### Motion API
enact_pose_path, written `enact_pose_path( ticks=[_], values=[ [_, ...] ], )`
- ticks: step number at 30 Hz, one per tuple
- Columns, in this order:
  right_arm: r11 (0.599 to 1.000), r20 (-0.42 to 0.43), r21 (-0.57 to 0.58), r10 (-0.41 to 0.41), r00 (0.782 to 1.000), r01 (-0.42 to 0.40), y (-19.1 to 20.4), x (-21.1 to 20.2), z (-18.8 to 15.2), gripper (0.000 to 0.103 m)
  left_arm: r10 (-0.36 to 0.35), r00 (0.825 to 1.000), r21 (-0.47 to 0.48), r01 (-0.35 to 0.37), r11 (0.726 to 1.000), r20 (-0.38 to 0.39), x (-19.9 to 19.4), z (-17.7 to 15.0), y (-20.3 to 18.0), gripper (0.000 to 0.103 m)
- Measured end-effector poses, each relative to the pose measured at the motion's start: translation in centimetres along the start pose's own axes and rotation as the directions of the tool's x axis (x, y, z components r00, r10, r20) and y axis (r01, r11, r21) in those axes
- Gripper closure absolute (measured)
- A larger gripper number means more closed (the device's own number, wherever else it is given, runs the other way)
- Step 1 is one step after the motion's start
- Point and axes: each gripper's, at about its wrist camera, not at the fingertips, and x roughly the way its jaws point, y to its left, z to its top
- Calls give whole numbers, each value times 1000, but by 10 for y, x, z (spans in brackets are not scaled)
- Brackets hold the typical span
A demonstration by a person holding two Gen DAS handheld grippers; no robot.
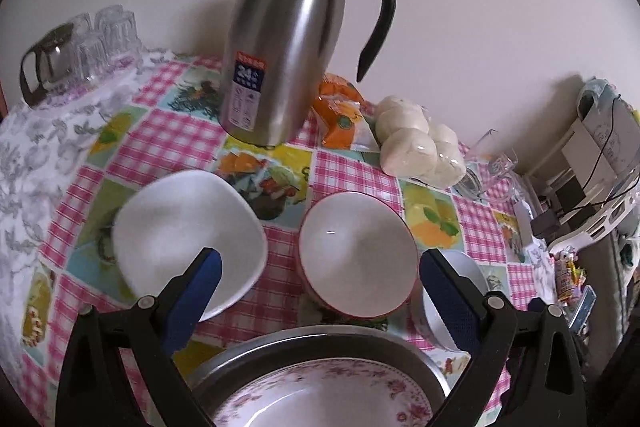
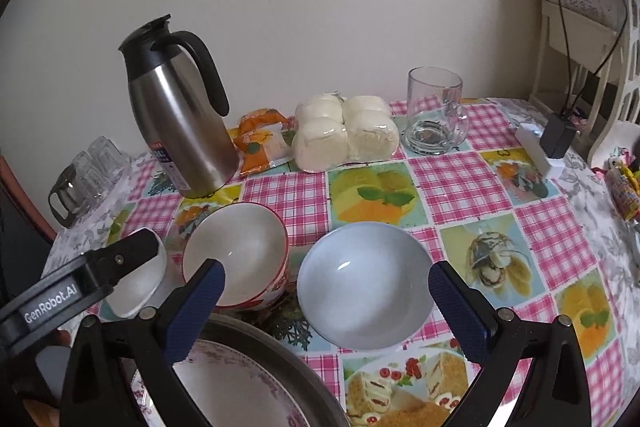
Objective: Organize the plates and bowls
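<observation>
Bowls sit in a row on the checked tablecloth [image 2: 440, 167]: square white bowl [image 1: 188, 243], red-rimmed bowl [image 1: 356, 255], pale blue bowl [image 2: 364, 283]. Floral plate [image 1: 332, 399] already nests in a metal basin [image 1: 320, 341], prob. the collecting spot. Left gripper [image 1: 320, 267] gapes w/ red-rimmed bowl btwn its tips; right gripper [image 2: 326, 287] gapes around the blue one, both empty.

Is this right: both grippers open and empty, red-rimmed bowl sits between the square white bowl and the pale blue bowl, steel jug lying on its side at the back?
Not quite. The steel jug stands upright on its base, as the right wrist view shows. The rest holds: left gripper and right gripper are open and empty, and the red-rimmed bowl sits between the square white bowl and the pale blue bowl.
</observation>
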Motion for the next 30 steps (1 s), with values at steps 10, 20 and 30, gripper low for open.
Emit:
enact_pose_path(
  ticks=[10, 20, 30],
  values=[
    [997, -49, 24, 76, 996, -75, 4, 23, -1, 26, -34, 997, -11, 33, 999, -67, 26, 2, -4, 35],
    [989, -156, 23, 150, 976, -148, 23, 50, -15, 62, -37, 991, -10, 36, 999, -132, 47, -7, -2, 58],
    [991, -196, 29, 132, 972, -129, 27, 66, -21, 72, -35, 983, -29, 30, 999, -181, 67, -16, 6, 63]
  ],
)
